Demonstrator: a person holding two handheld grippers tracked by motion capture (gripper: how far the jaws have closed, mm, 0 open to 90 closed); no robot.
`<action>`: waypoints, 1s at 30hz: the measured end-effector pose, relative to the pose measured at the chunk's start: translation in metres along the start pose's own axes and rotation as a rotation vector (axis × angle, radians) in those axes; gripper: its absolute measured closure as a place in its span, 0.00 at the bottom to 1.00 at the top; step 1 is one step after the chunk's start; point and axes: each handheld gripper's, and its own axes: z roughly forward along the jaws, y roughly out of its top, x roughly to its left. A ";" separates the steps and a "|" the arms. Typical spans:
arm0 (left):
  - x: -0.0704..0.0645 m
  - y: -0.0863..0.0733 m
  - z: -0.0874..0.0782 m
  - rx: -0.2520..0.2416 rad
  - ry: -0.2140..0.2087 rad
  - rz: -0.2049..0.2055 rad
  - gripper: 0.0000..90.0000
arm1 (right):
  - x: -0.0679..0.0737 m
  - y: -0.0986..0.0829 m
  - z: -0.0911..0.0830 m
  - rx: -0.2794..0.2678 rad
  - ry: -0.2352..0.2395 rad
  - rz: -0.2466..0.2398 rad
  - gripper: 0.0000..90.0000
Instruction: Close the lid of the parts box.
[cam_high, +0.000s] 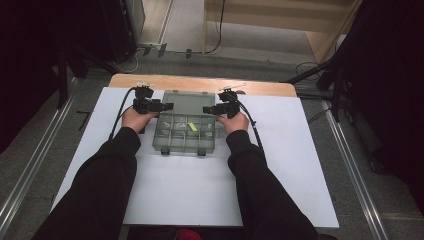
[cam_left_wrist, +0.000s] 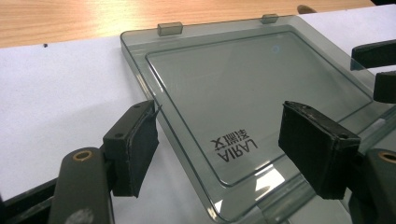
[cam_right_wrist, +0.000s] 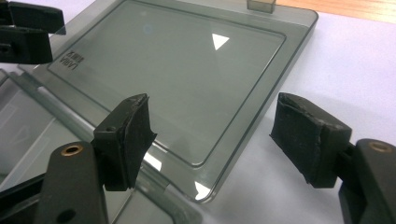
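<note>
- The smoky-grey plastic organizer box (cam_high: 185, 132) sits open on the white sheet (cam_high: 210, 195), right between the two grippers, with its lid (cam_high: 187, 102) folded back flat on the far side.
- Left gripper (cam_high: 161, 106) has its jaws spread apart, gripping nothing. In the left gripper view the lid's (cam_left_wrist: 243, 93) near corner pokes into the gap between the two pads (cam_left_wrist: 133, 147), so one pad hangs off the lid's outer edge and the other sits over the panel, just past the printed logo (cam_left_wrist: 233, 145).
- Right gripper (cam_high: 209, 109) is the same deal, jaws wide and empty. In the right gripper view the lid's (cam_right_wrist: 173, 74) corner lies between its pads (cam_right_wrist: 128, 140), one pad over the hinge side and one out over bare sheet.
- Can't tell if any pad is actually touching the plastic.
- Plenty of bare white sheet outboard of both grippers and toward the person; beyond the lid's two latch tabs (cam_left_wrist: 169, 28) comes the wooden table edge (cam_high: 200, 82).
- The compartments hold small bits, including a yellow-green piece (cam_high: 193, 127), too tiny to name.
- Each gripper's tips show at the far side of the other's view, well apart across the lid.
</note>
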 end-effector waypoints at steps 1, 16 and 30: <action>0.000 0.000 0.001 0.004 0.001 -0.003 0.31 | 0.000 0.000 0.001 -0.001 -0.001 0.003 0.32; -0.002 -0.005 0.013 0.011 0.043 -0.012 0.31 | 0.001 -0.004 0.013 0.001 -0.012 0.022 0.29; -0.004 -0.005 0.016 0.001 0.055 -0.013 0.29 | 0.006 -0.005 0.014 0.001 -0.033 0.036 0.27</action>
